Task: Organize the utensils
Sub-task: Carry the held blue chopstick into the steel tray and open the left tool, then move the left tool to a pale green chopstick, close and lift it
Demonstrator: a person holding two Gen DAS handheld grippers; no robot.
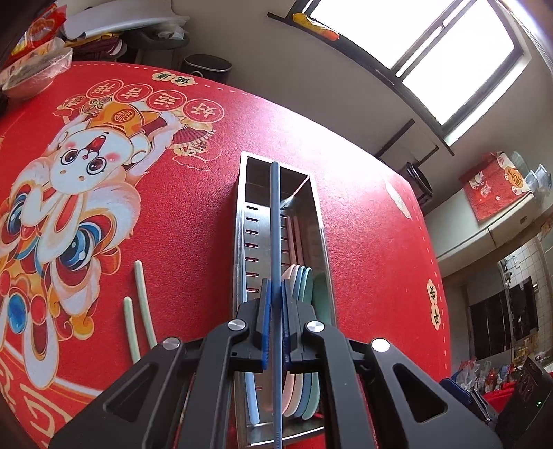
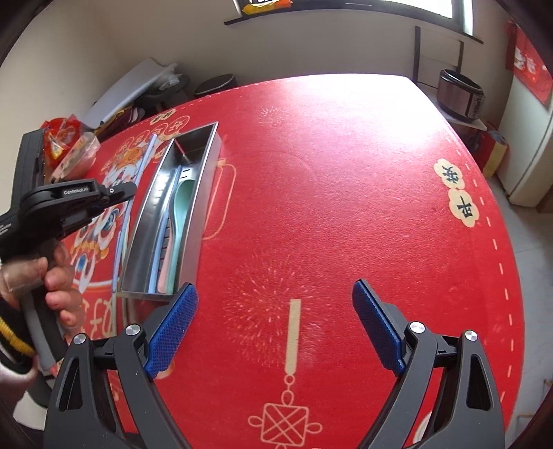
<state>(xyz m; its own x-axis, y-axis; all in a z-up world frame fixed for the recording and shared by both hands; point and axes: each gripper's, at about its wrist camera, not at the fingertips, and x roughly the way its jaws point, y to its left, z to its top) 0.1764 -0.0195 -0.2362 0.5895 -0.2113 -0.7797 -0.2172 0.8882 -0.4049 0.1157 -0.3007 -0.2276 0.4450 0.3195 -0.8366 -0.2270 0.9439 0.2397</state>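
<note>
My left gripper (image 1: 275,293) is shut on a thin blue chopstick (image 1: 275,221), which hangs lengthways over the divider of a steel utensil tray (image 1: 242,214). The tray's right compartment holds pink, blue and green spoons (image 1: 300,286); a pale chopstick (image 1: 250,397) lies in the left one. Two pale green chopsticks (image 1: 141,297) rest on the red mat left of the tray. In the right wrist view my right gripper (image 2: 273,286) stands wide open over bare mat, right of the tray (image 2: 148,221), with nothing between its pads. There a hand (image 2: 58,286) holds the left gripper (image 2: 128,190) with the chopstick (image 2: 143,162).
A red printed mat (image 2: 345,193) covers the table. A plastic-wrapped bowl (image 1: 38,76) and snack packets (image 1: 41,27) sit at the far left corner. A dark bin (image 1: 207,69) stands behind the table, and a rice cooker (image 2: 461,96) beyond its far right corner.
</note>
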